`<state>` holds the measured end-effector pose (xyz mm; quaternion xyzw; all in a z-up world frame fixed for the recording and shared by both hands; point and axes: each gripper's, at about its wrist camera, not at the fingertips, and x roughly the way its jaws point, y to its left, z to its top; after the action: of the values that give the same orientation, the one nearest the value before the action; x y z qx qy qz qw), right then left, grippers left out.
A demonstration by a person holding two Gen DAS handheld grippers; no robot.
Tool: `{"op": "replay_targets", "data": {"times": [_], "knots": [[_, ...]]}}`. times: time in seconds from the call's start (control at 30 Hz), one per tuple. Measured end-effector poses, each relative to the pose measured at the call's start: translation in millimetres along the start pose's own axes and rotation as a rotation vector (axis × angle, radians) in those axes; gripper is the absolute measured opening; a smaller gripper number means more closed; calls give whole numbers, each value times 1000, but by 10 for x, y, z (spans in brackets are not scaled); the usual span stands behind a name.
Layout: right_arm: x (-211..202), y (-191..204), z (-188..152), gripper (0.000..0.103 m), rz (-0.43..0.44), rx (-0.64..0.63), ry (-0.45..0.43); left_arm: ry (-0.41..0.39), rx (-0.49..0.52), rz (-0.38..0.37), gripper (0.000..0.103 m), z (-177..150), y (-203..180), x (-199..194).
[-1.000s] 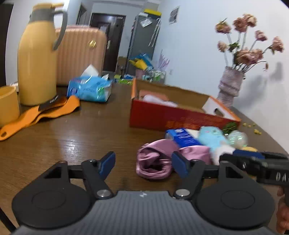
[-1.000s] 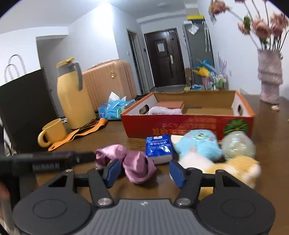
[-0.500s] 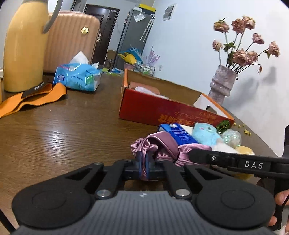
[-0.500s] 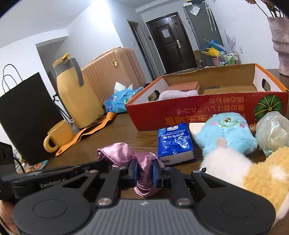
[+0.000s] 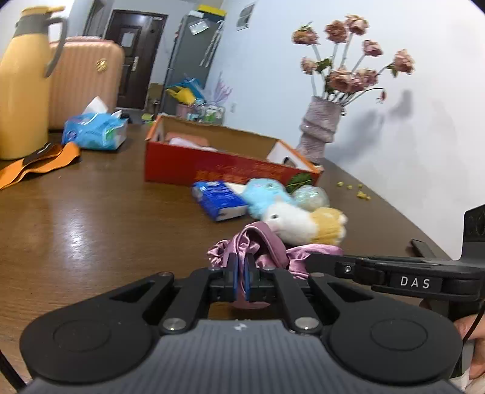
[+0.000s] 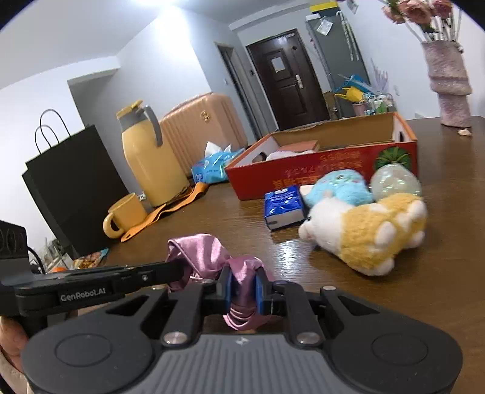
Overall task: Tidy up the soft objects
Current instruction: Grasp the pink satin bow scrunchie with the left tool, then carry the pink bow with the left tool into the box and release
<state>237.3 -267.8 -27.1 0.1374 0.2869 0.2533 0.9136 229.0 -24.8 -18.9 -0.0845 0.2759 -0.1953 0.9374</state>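
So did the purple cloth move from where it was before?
Yes. In the right wrist view the purple cloth has come toward the camera, away from the tissue pack it lay beside, pinched by both the left gripper and right gripper.

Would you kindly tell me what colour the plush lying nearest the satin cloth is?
White and yellow plush, clearest in the right wrist view.

Both views are evenly lit by soft indoor light. The right wrist view has a blown-out white patch on the ceiling [image 6: 182, 3]. Glare streaks the glossy brown counter [image 5: 72, 236], and the vase of flowers [image 5: 321, 127] casts faint grey shadows on the white wall [image 5: 424, 121]. Fisheye bending curves the edges, with dark corners. The red box [image 5: 224, 169] and plush toys [image 5: 303, 224] look slightly smeared.
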Motion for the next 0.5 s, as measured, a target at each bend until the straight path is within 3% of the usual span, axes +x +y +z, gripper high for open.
{"op": "replay_targets", "data": {"times": [0.2, 0.37, 0.5], "knots": [[-230, -100, 235, 14, -12, -26, -84, -44, 31, -97, 4, 430, -193, 117], [-113, -293, 1029, 14, -49, -134, -145, -69, 77, -149, 4, 1229, -242, 634], [360, -613, 1828, 14, -79, -166, -109, -35, 65, -130, 4, 1931, -182, 1370]]}}
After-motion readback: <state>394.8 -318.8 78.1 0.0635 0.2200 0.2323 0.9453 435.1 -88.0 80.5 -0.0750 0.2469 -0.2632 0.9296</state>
